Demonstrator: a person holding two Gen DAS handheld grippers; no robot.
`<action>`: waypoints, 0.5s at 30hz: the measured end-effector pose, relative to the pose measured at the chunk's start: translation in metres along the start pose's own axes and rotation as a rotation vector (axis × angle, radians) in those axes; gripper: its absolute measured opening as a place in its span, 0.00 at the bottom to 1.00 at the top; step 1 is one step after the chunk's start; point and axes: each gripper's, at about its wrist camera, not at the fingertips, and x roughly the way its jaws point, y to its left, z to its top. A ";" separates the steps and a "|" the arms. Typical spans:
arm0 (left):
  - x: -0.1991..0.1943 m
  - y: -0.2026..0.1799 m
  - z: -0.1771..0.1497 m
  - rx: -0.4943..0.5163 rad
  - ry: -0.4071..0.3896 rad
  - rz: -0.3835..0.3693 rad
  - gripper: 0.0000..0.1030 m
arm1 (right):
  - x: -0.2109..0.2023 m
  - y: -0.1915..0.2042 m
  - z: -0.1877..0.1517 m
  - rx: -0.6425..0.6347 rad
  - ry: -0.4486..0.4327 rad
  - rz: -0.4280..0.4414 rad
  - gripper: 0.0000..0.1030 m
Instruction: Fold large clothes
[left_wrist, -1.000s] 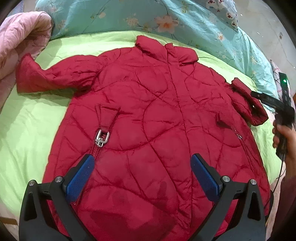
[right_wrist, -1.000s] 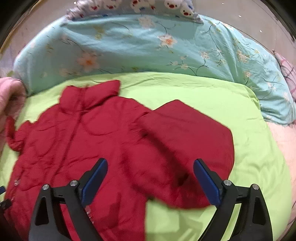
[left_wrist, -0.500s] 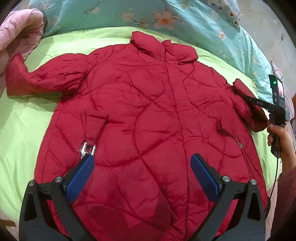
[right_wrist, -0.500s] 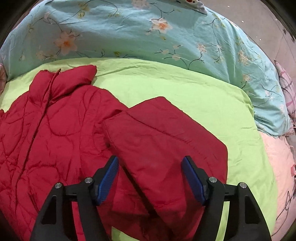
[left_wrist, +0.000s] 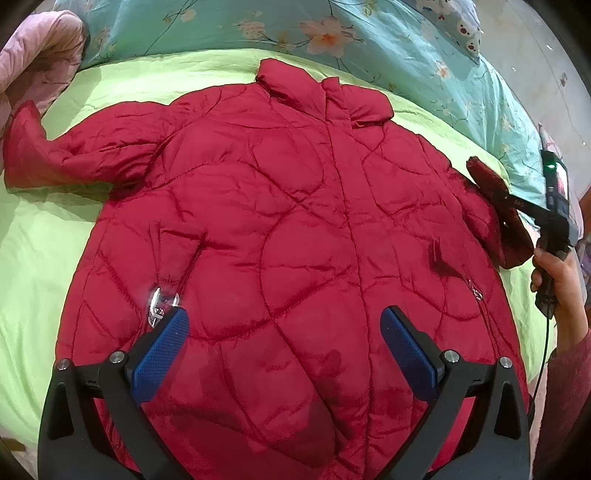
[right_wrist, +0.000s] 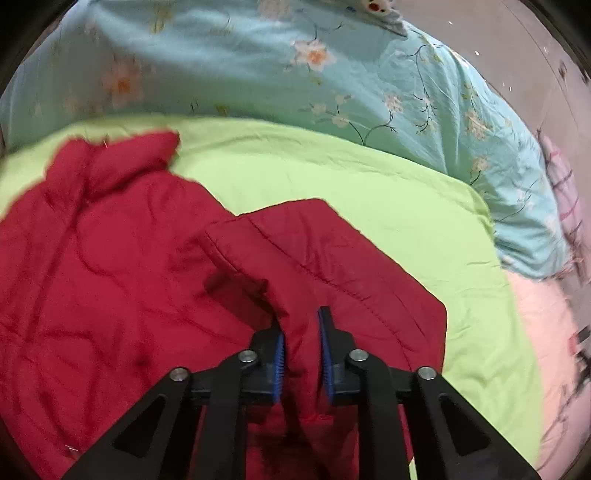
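A red quilted jacket (left_wrist: 295, 221) lies front up on the bed, collar at the far side. Its left sleeve (left_wrist: 74, 158) stretches out sideways. My left gripper (left_wrist: 284, 314) hovers open over the lower front, with a metal buckle (left_wrist: 160, 301) just beyond its left fingertip. In the right wrist view the jacket (right_wrist: 92, 277) fills the left side, and its other sleeve (right_wrist: 332, 258) lies folded over the green sheet. My right gripper (right_wrist: 300, 317) is closing, its pads pinching a ridge of that sleeve. The left wrist view shows the same gripper (left_wrist: 517, 203) held by a hand (left_wrist: 554, 273).
A lime green sheet (left_wrist: 37, 258) covers the bed under the jacket. A teal floral quilt (left_wrist: 221, 29) is bunched along the far side. A pink quilt (left_wrist: 33, 48) sits at the far left, and pink bedding (right_wrist: 546, 332) lies at the right edge.
My right gripper moved onto the folded sleeve and its jaws went from wide to pinched on the fabric. The left gripper drifted slightly over the jacket and stayed open.
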 end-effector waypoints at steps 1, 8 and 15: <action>0.001 0.001 0.001 -0.002 0.001 -0.007 1.00 | -0.004 0.001 0.001 0.014 -0.010 0.026 0.13; -0.002 0.007 0.006 -0.019 -0.011 -0.032 1.00 | -0.046 0.046 0.010 0.024 -0.118 0.377 0.11; -0.008 0.034 0.027 -0.090 -0.028 -0.101 1.00 | -0.061 0.137 0.013 -0.129 -0.172 0.614 0.11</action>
